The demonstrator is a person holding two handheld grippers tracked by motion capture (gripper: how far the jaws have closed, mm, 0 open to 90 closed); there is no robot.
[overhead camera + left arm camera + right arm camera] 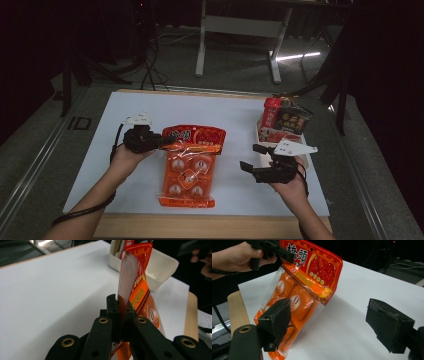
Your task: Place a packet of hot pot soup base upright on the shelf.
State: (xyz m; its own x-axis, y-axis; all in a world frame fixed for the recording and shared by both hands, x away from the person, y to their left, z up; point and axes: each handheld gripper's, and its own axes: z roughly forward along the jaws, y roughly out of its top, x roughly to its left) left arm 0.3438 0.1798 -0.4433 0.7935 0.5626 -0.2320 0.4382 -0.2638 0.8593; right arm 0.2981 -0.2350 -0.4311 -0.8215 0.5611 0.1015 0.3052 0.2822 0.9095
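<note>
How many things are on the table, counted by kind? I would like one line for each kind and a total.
Orange snack bag, held up at its edge by the left gripper: 1
White tray: 1
Packets standing in the tray: at least 2; the exact number is hard to tell
Total: at least 4

snack bag (299, 297) btm cut off, tray (260, 131) contents unclear

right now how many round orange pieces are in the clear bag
5 in the orange snack bag: two upper, one centre, two lower, seen from the high view. More may be hidden behind them.
</note>
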